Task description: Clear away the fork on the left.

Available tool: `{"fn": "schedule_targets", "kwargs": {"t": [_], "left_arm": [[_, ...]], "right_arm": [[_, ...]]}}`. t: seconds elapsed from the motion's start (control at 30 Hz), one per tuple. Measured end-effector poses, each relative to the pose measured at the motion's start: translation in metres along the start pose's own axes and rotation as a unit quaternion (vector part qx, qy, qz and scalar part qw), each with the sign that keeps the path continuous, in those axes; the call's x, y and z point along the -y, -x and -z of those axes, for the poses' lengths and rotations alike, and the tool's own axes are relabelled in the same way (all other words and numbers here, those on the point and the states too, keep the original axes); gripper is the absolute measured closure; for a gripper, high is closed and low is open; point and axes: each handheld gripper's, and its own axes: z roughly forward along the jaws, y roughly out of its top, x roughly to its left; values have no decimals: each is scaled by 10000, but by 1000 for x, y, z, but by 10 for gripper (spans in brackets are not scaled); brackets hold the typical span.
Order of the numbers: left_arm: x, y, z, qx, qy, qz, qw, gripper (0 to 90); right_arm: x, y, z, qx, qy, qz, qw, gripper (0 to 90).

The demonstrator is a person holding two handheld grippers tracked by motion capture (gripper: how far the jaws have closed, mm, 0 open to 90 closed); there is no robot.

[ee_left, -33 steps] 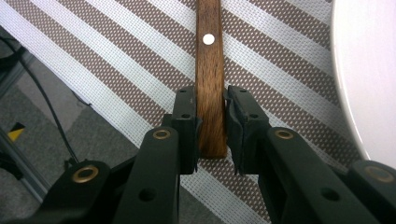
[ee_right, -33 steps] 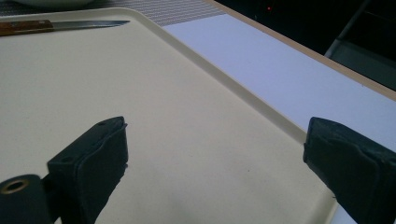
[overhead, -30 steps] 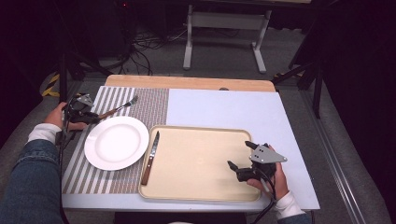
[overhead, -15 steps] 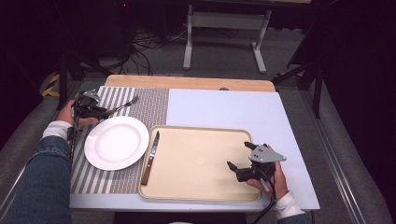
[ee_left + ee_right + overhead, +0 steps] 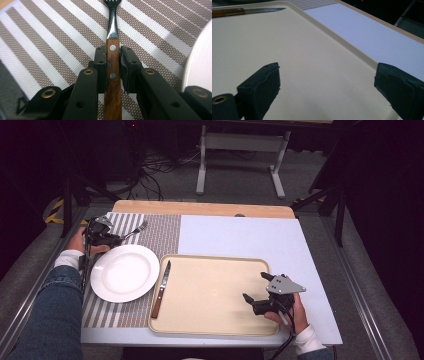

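Note:
My left gripper (image 5: pixel 114 239) rests on the striped placemat (image 5: pixel 160 235) just beyond the white plate (image 5: pixel 124 272). It is shut on the wooden handle of a fork (image 5: pixel 135 229). In the left gripper view the jaws have just been closing, and the pads (image 5: pixel 125 67) press both sides of the fork (image 5: pixel 112 32), whose tines point away over the placemat (image 5: pixel 50 37). My right gripper (image 5: pixel 254 286) stands open over the near right part of the beige tray (image 5: pixel 215 290), with nothing between its fingers (image 5: pixel 259 87). A wooden-handled knife (image 5: pixel 161 282) lies along the tray's left edge.
The plate's rim (image 5: pixel 200 62) lies close to the right of the left gripper. A pale blue mat (image 5: pixel 240 237) covers the table beyond and to the right of the tray. The knife (image 5: pixel 244 11) lies far across the tray (image 5: pixel 312 50) from the right gripper.
The left gripper has shifted right and a little farther along the placemat, and the fork has moved with it. The right gripper has stayed in place.

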Motion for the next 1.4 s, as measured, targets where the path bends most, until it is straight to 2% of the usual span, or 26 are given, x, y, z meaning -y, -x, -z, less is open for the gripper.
{"fn": "schedule_targets", "kwargs": {"t": [0.17,0.27,0.33,0.4,0.47,0.53,0.57,0.63,0.67,0.7,0.73,0.77,0.8,0.93,0.97,1.13,1.17,1.4], "left_arm": [[1,5,13,-384,263,78,9989,768],[1,6,18,-422,409,102,9982,768],[2,11,25,-606,607,173,9962,768],[2,13,30,-700,807,257,9939,768],[2,14,32,-733,858,288,9932,768],[1,18,39,-835,1085,359,9899,769],[1,18,39,-835,1085,359,9899,768],[0,21,43,-918,1167,369,9882,769],[-2,25,49,-921,1301,393,9864,769],[-2,25,49,-921,1301,393,9864,769],[-4,29,55,-976,1424,399,9842,768],[-5,31,58,-957,1493,389,9834,769],[-6,34,61,-1015,1507,362,9827,768],[-8,41,68,-1031,1597,334,9812,769],[-9,44,71,-1068,1659,355,9797,769],[-13,56,83,-1110,1810,273,9768,768],[-14,59,87,-1162,1828,231,9760,768],[-21,77,100,-1157,2028,35,9723,768]], "right_arm": [[-1,0,-1,-63,36,54,10000,76],[-2,1,-1,-74,54,79,9999,76],[-2,2,-2,-90,75,83,9999,77],[-2,2,-3,-118,90,114,9998,77],[-3,2,-3,-122,102,127,9998,77],[-3,3,-3,-123,127,133,9998,77],[-3,3,-2,-119,141,131,9997,77],[-3,3,-2,-135,167,116,9997,77],[-3,3,-1,-106,191,147,9997,77],[-3,3,0,-106,213,135,9996,77],[-4,3,1,-109,236,140,9996,77],[-4,3,2,-110,257,135,9995,77],[-4,3,3,-93,279,141,9995,77],[-4,4,4,-93,338,143,9993,77],[-4,4,5,-74,351,155,9992,78],[-7,4,9,-19,507,146,9986,76],[-7,4,9,21,544,168,9984,76],[-8,4,12,125,668,135,9976,77]]}}
